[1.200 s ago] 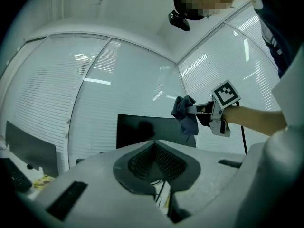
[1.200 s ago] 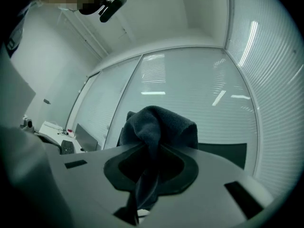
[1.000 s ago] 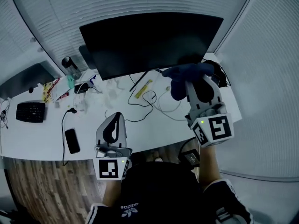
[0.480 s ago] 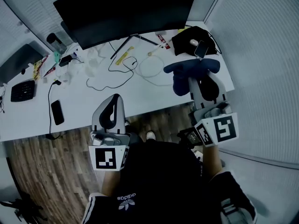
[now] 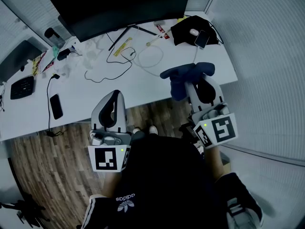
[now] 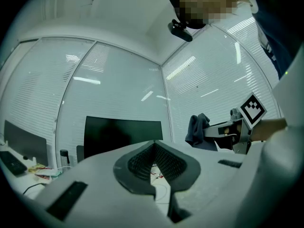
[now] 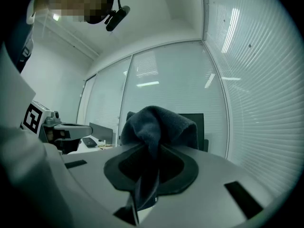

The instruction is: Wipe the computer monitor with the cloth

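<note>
The black computer monitor (image 5: 119,6) stands dark at the back of the white desk (image 5: 86,97). A dark blue cloth (image 5: 183,75) bunches over the tips of my right gripper (image 5: 199,86), which is shut on it near the desk's front right edge. In the right gripper view the cloth (image 7: 159,122) is pinched between the jaws of the right gripper (image 7: 153,153), with the monitor (image 7: 197,127) partly hidden behind it. My left gripper (image 5: 116,97) is shut and holds nothing, over the desk's front edge. The left gripper view shows its tips (image 6: 153,146) aimed at the monitor (image 6: 122,134).
Loose cables (image 5: 143,58) and small items lie in front of the monitor. A black keyboard (image 5: 21,87), a phone (image 5: 55,106) and a bottle (image 5: 51,36) are at the left. A black bag (image 5: 188,30) sits back right. Wooden floor (image 5: 47,166) lies below the desk edge.
Both grippers and the view have drawn back from the monitor toward the desk's front edge. The cloth stays clamped in the right gripper.
</note>
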`<state>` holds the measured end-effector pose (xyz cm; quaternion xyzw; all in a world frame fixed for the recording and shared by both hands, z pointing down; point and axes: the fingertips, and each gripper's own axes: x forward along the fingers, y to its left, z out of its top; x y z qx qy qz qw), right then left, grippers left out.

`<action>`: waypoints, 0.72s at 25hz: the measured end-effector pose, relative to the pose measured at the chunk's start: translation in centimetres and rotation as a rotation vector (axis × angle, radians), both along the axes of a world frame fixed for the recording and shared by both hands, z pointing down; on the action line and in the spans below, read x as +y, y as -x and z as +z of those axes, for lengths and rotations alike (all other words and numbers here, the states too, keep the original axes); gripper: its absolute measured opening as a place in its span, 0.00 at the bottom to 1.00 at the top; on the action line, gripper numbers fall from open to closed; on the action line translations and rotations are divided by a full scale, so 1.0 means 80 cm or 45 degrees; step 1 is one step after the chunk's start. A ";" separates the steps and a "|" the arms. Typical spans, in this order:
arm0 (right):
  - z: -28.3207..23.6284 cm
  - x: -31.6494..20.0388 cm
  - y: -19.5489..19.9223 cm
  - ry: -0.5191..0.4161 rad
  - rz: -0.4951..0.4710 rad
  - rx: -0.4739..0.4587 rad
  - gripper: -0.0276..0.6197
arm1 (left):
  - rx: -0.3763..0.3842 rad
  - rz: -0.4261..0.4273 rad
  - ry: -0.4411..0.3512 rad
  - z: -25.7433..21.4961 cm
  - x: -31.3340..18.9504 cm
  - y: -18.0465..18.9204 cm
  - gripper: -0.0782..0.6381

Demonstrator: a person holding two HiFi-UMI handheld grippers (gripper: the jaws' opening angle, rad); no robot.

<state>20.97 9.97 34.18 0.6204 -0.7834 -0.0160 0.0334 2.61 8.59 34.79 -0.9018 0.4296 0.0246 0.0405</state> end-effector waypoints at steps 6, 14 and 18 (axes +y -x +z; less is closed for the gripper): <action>-0.003 0.000 0.020 -0.008 -0.024 0.002 0.11 | 0.027 -0.012 -0.003 -0.003 0.004 0.011 0.12; 0.000 -0.007 0.035 0.006 -0.039 -0.001 0.12 | 0.049 -0.008 -0.009 -0.007 0.006 0.020 0.12; 0.004 -0.004 0.035 0.011 -0.035 -0.012 0.11 | 0.066 -0.001 -0.024 -0.009 0.010 0.020 0.12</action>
